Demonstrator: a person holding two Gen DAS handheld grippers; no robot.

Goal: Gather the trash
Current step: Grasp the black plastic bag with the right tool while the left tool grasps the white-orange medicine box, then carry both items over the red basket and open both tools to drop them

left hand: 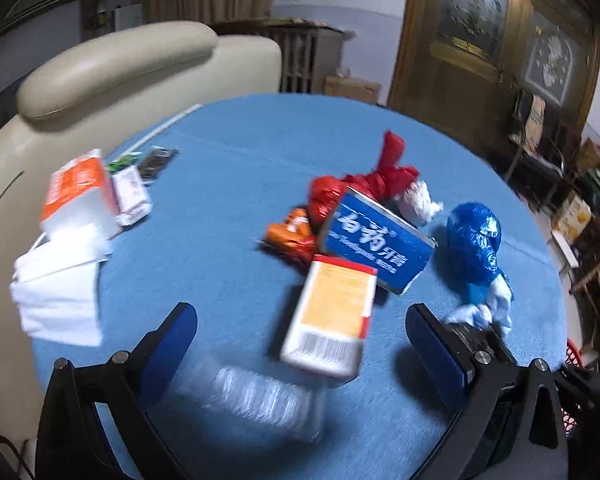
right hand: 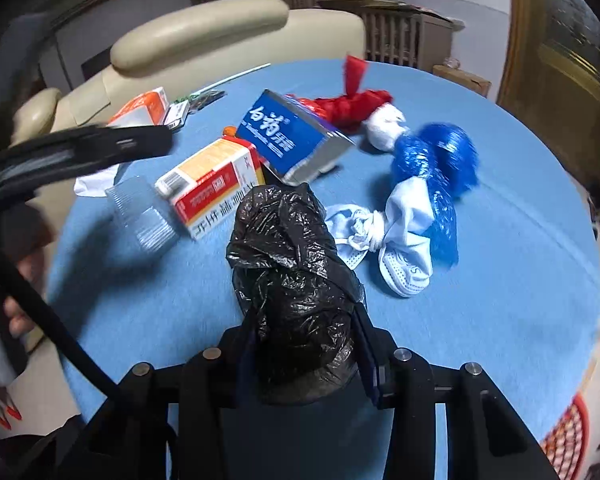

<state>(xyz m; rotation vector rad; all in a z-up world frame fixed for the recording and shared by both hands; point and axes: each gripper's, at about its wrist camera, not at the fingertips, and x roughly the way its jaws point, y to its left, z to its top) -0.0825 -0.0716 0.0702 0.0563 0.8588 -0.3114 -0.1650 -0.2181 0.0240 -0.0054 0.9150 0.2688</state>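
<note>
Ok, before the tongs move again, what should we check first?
1. Right tongs holding the black bag: ok, shut on it.
2. Left tongs open and holding nothing: ok.
3. Clear plastic cup between the left tongs' fingers: ok, it lies low between them, though blurred.
4. Orange-and-white box out of the way: not ok, it lies close beside the cup.
5. Trash bin within reach: cannot tell; only a red basket edge shows.
</note>
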